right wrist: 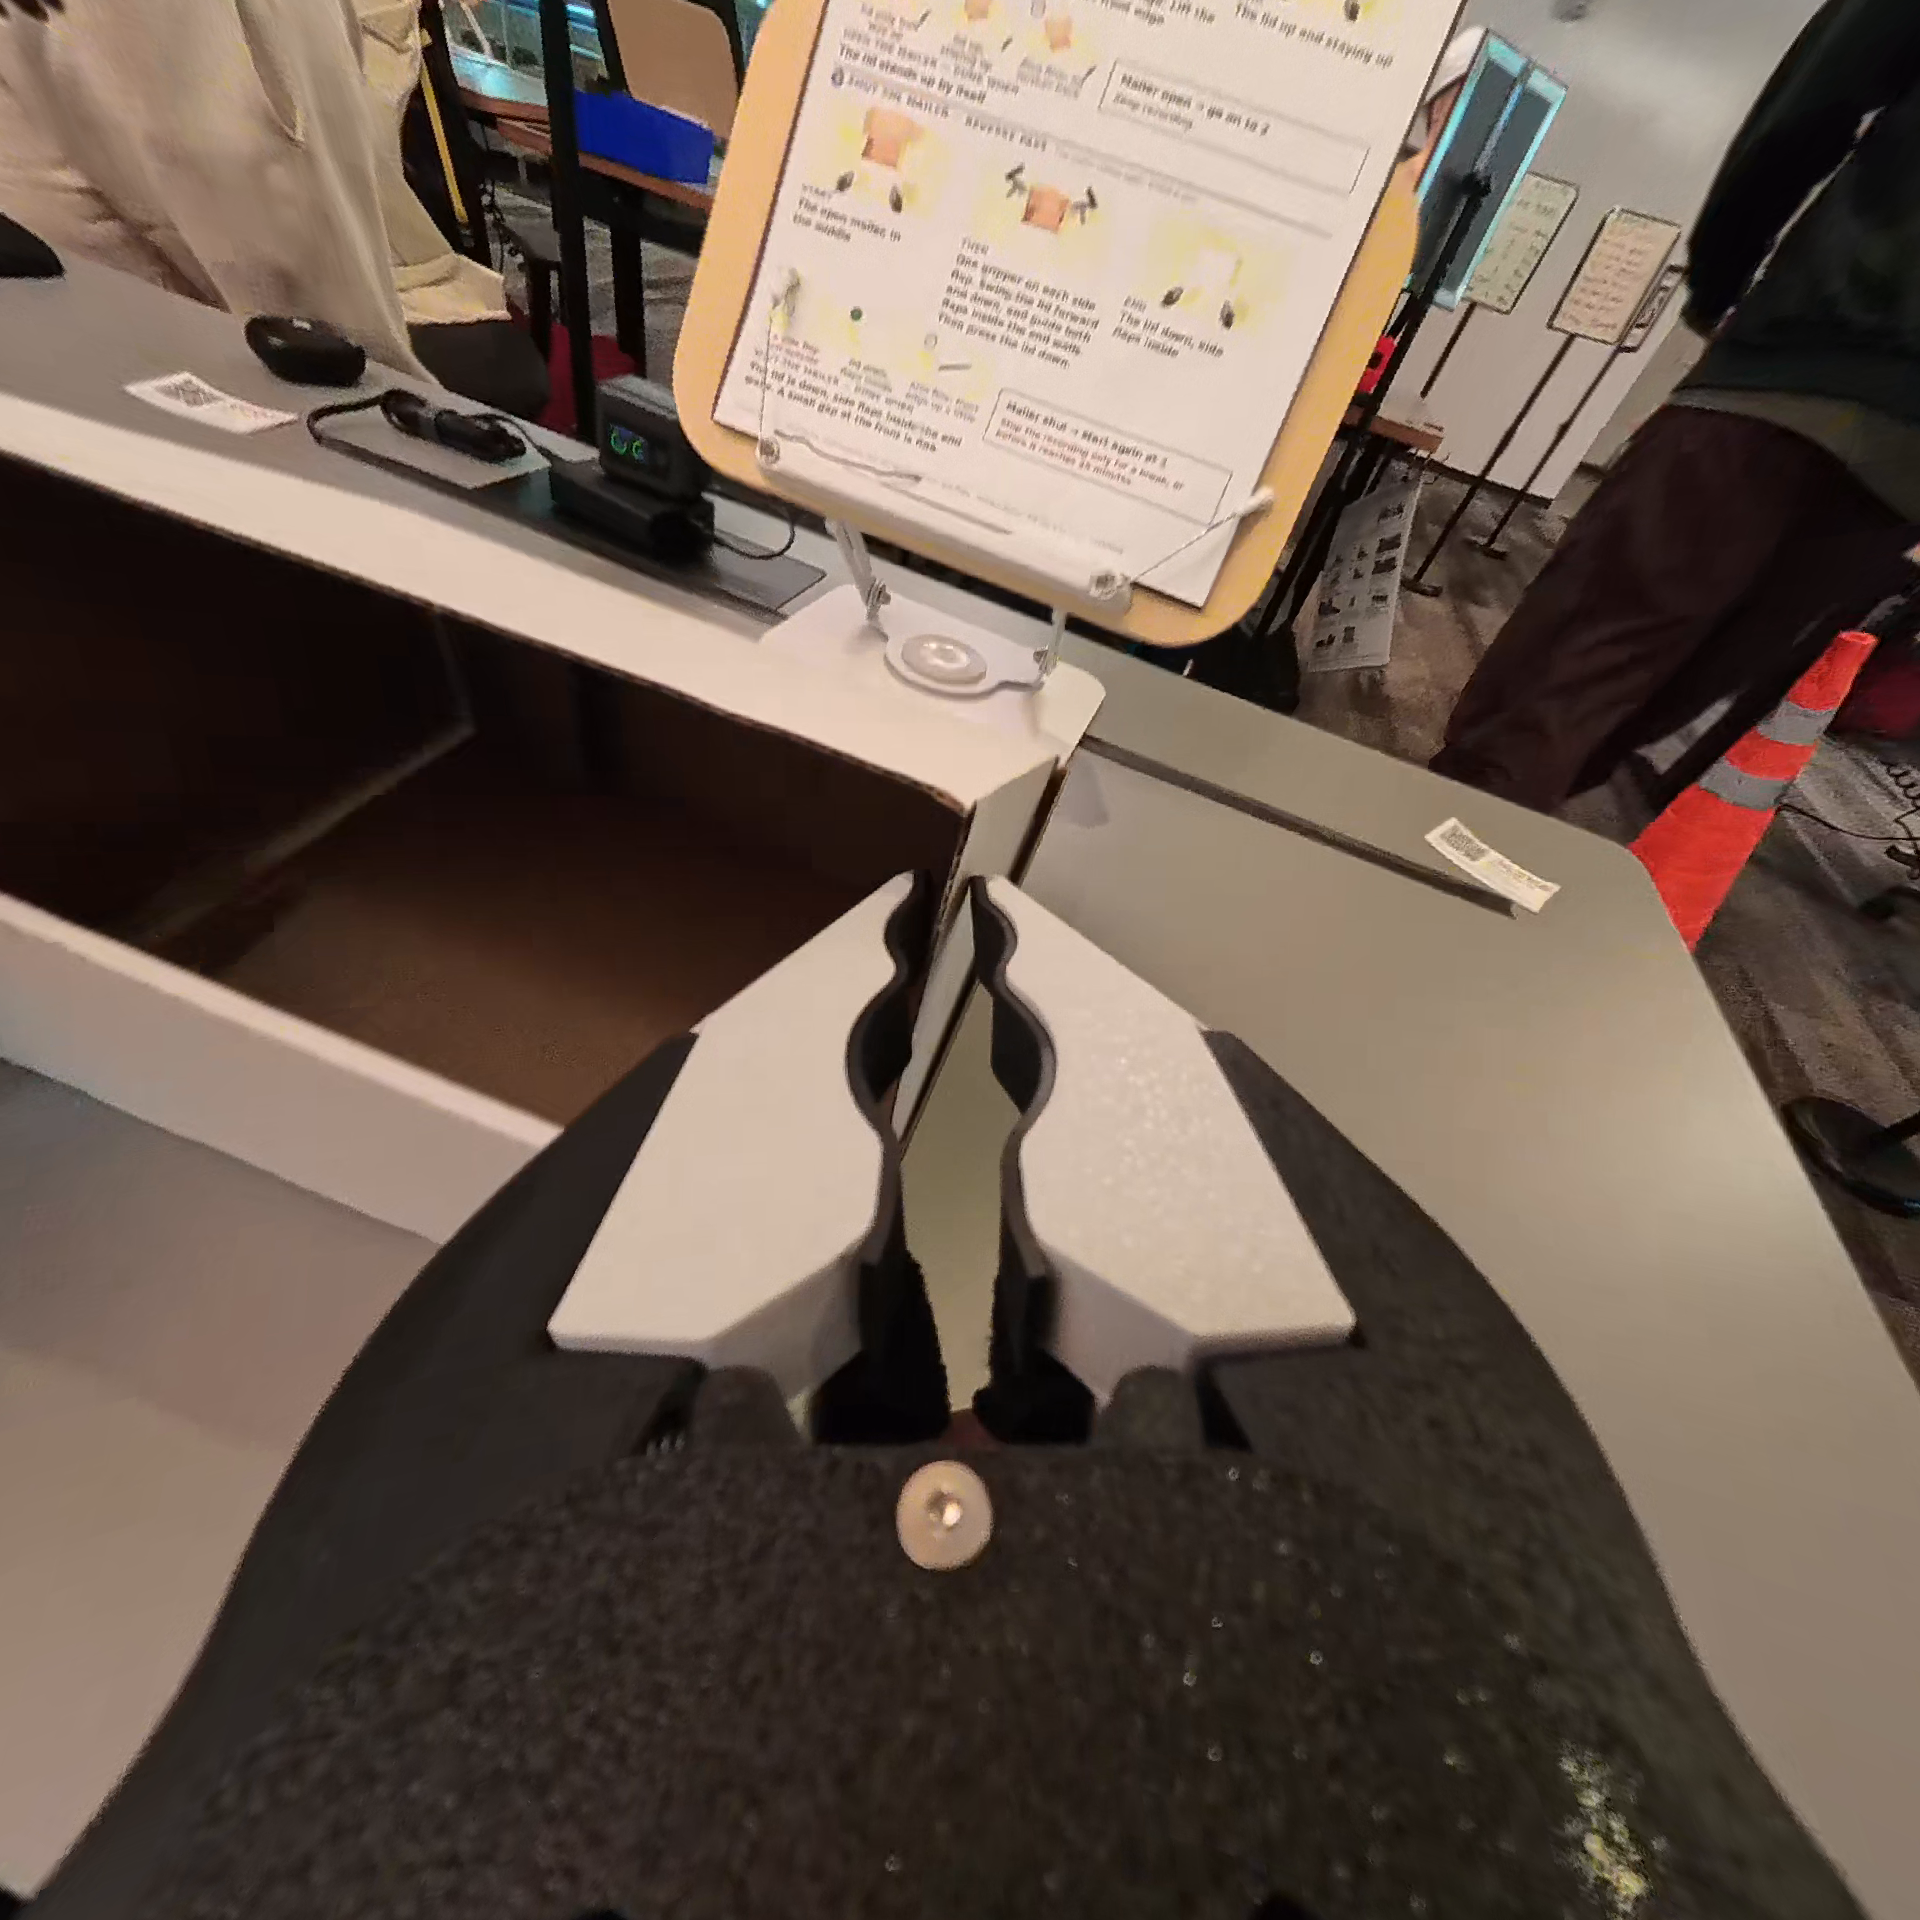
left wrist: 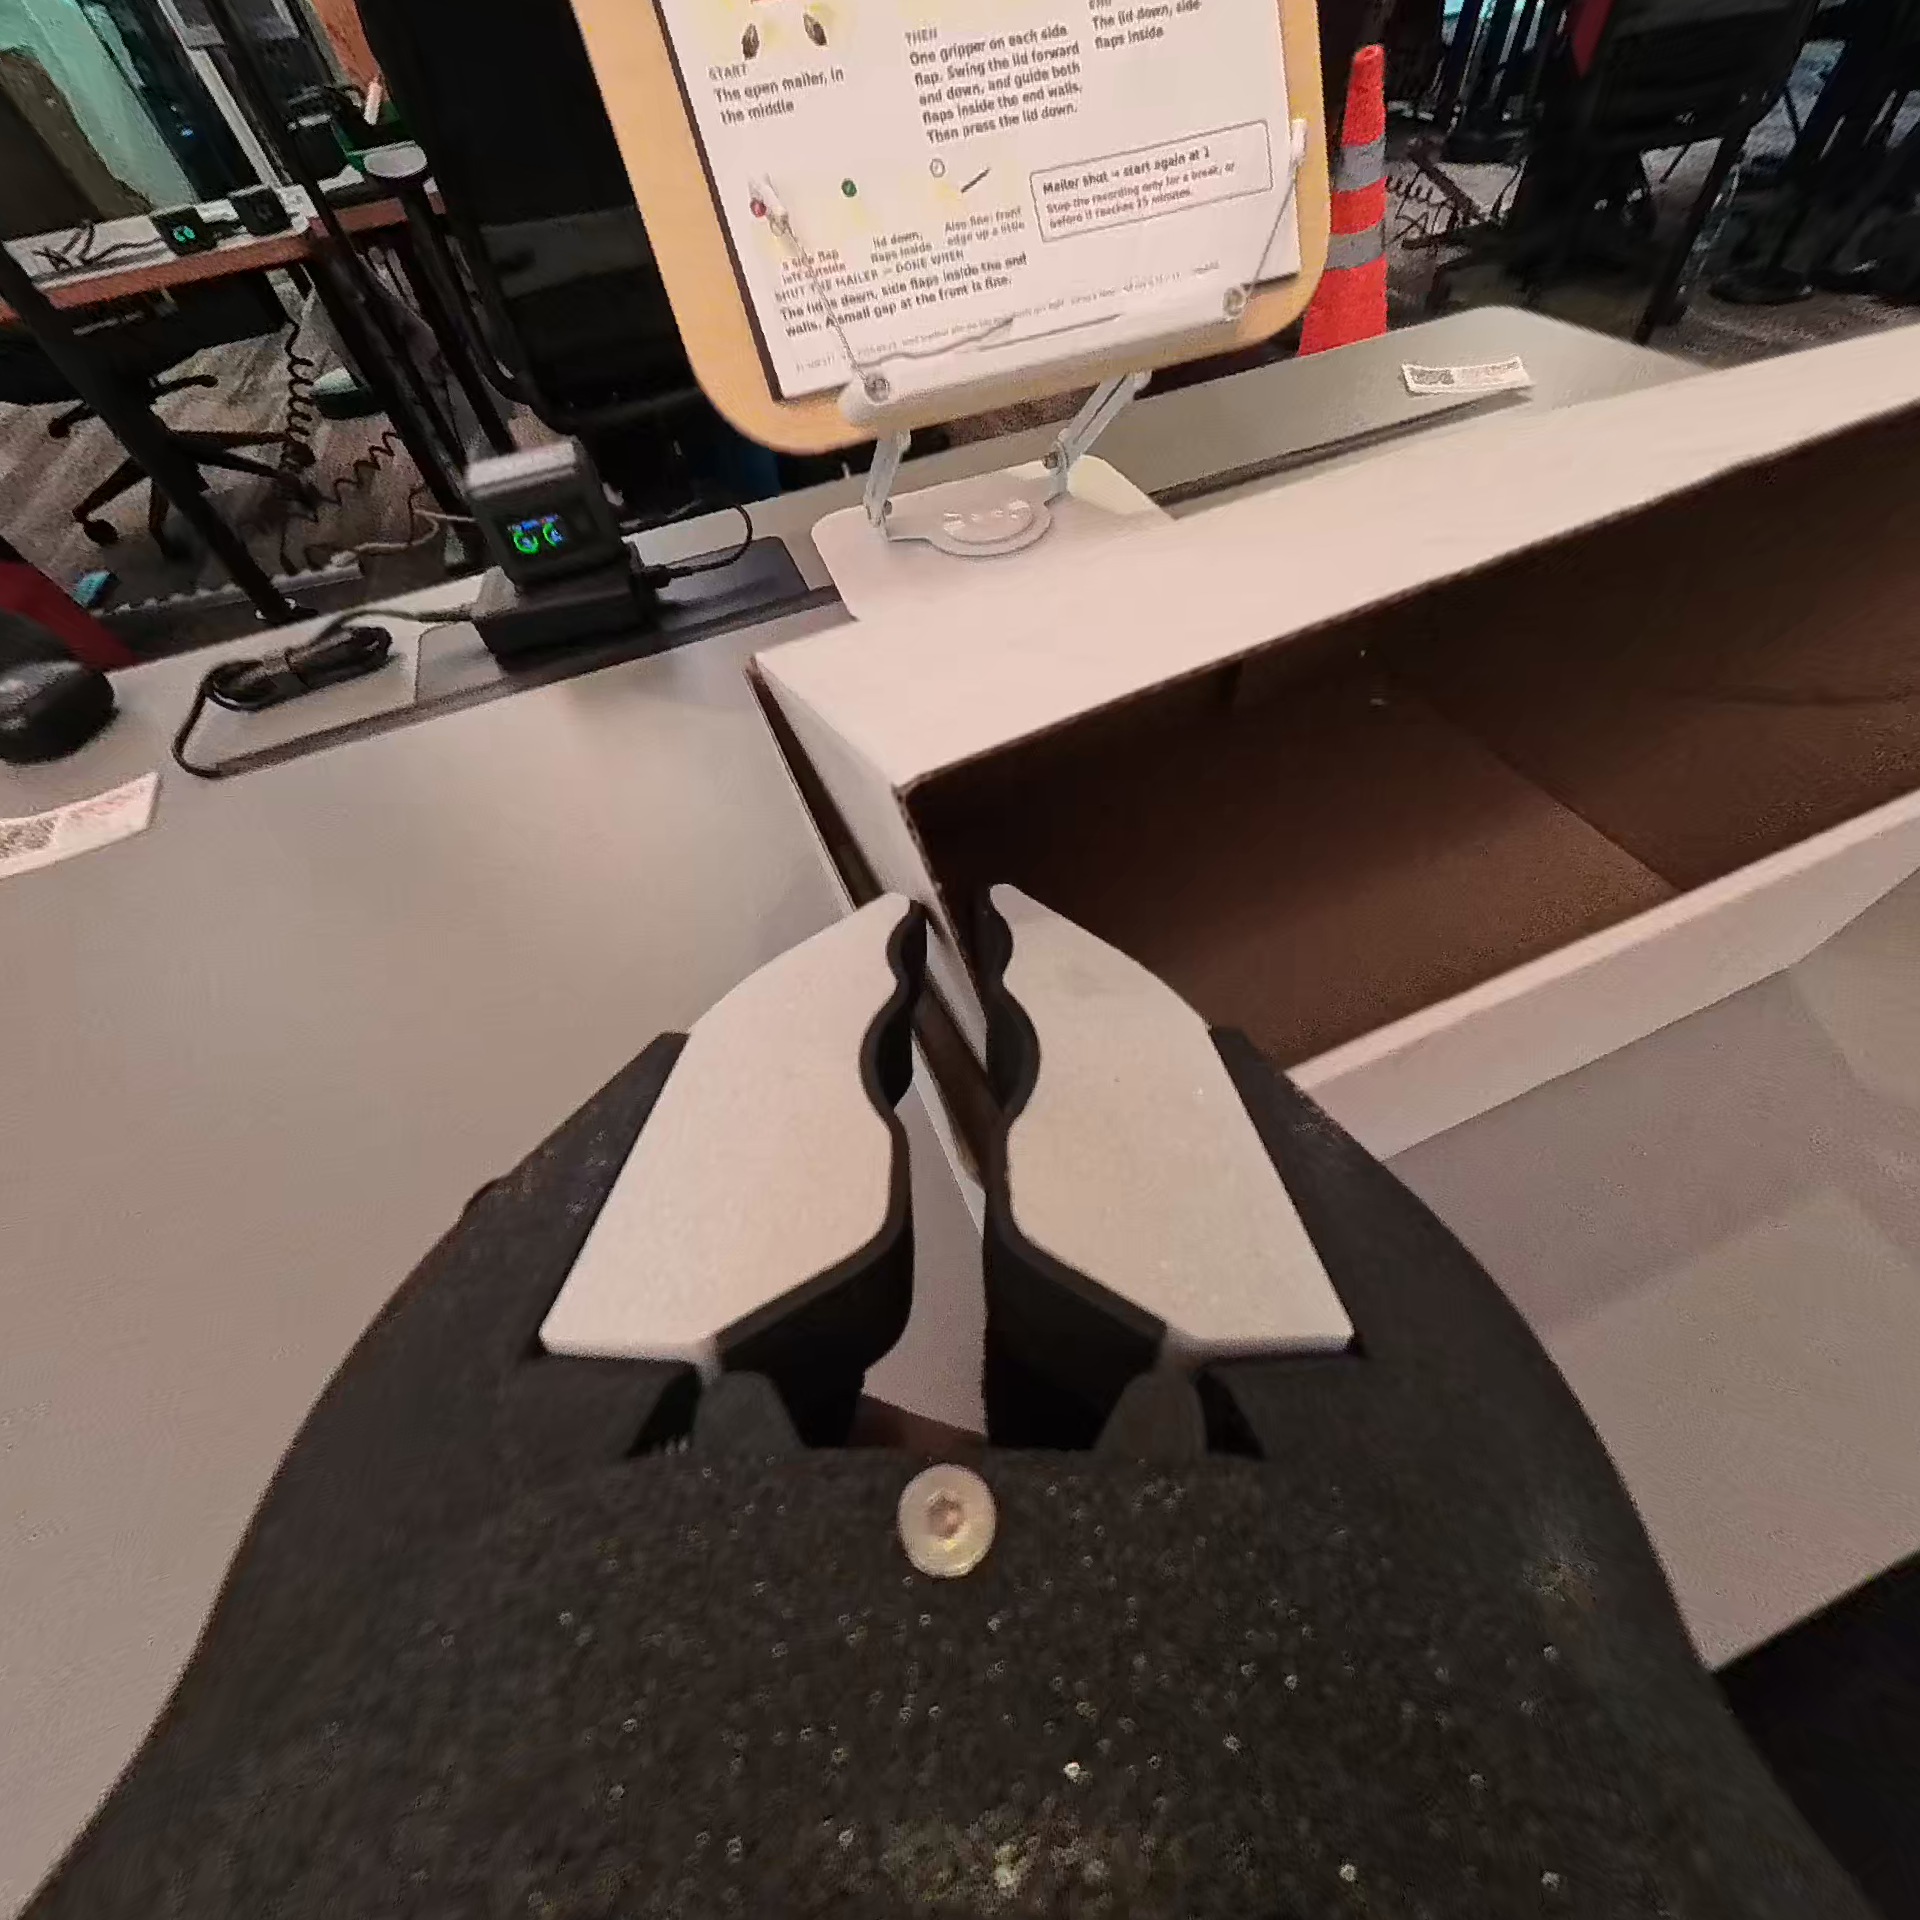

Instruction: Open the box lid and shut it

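Observation:
A white mailer box with a brown inside lies on the grey table; its front wall faces me. The lid hangs tilted forward over the open box. My left gripper is shut on the lid's left side flap, at the box's left end. My right gripper is shut on the lid's right side flap, at the box's right end. Both flaps run down between the fingers.
An instruction board on a white stand stands just behind the box. A black charger with a green display and a cable lie at the back left. An orange cone and a person are at the right. Some 30 centimetres of space lies between my two pairs of fingers.

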Demonstrator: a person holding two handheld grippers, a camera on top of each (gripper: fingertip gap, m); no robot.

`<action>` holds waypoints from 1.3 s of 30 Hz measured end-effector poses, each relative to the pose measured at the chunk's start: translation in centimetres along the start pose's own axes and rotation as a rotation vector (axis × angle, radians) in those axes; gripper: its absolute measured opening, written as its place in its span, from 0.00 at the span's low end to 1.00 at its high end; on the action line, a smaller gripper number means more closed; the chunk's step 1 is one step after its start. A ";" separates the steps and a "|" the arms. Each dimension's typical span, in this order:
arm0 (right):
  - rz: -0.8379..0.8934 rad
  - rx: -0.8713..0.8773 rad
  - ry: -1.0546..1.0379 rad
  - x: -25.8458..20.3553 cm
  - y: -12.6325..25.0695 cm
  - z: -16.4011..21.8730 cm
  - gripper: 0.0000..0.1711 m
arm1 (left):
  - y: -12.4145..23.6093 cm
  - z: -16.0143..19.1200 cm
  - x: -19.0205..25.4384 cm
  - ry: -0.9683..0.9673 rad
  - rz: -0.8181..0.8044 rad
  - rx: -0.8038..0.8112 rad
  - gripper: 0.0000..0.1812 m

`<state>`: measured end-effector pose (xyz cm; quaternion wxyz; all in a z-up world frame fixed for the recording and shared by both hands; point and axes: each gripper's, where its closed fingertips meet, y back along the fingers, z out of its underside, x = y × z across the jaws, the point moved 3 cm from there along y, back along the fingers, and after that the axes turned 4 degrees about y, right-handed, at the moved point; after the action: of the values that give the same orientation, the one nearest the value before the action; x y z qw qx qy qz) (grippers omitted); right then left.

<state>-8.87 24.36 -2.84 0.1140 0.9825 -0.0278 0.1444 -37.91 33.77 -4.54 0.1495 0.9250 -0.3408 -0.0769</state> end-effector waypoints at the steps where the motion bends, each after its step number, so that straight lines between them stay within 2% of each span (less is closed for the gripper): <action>1: 0.003 -0.002 0.000 0.4 -0.3 -0.7 0.04 | -0.1 -0.8 -0.2 -0.008 -0.003 -0.003 0.04; 5: 0.003 -0.014 -0.013 2.0 -1.5 -3.7 0.03 | -0.7 -4.3 -1.0 -0.022 0.004 -0.017 0.05; 8: -0.020 -0.022 -0.061 2.8 -2.2 -5.1 0.03 | -1.1 -5.4 -1.2 0.033 0.044 -0.038 0.06; 12: -0.005 -0.033 -0.089 3.3 -2.6 -5.3 0.02 | -1.9 -3.0 -0.9 0.057 0.034 -0.068 0.26; 14: 0.007 -0.038 -0.095 3.3 -2.7 -5.3 0.02 | -2.4 -0.7 -0.3 0.043 0.025 -0.094 0.29; 17: 0.022 -0.042 -0.091 3.3 -2.8 -5.6 0.02 | -3.6 1.4 0.0 0.005 -0.003 -0.127 0.25; 20: 0.018 -0.043 -0.097 3.3 -2.8 -6.1 0.02 | -4.5 0.8 -0.8 -0.060 -0.067 -0.114 0.15; 22: -0.006 -0.041 -0.104 3.2 -2.8 -6.3 0.03 | -4.8 -0.2 -1.2 -0.084 -0.097 -0.099 0.04; 23: -0.024 -0.046 -0.111 3.2 -2.7 -6.2 0.04 | -4.9 -0.7 -1.3 -0.079 -0.109 -0.097 0.04; 26: -0.074 -0.007 -0.149 3.0 -1.8 -5.4 0.19 | -5.1 -2.0 -1.5 -0.038 -0.112 -0.097 0.03; 29: -0.069 0.033 -0.150 2.6 -0.7 -2.2 0.25 | -5.3 -3.0 -1.6 -0.026 -0.104 -0.100 0.03; 34: -0.102 -0.053 -0.157 1.1 -2.9 4.1 0.27 | -5.9 -4.6 -2.1 -0.042 -0.093 -0.115 0.03; 39: -0.043 -0.041 -0.124 1.4 -6.4 4.3 0.24 | -6.6 -5.9 -2.5 -0.026 -0.068 -0.087 0.04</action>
<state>-5.79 29.57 -7.87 0.1353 0.9874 -0.0166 0.0804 -34.35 41.47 -1.08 0.1827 0.9275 -0.3076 -0.1087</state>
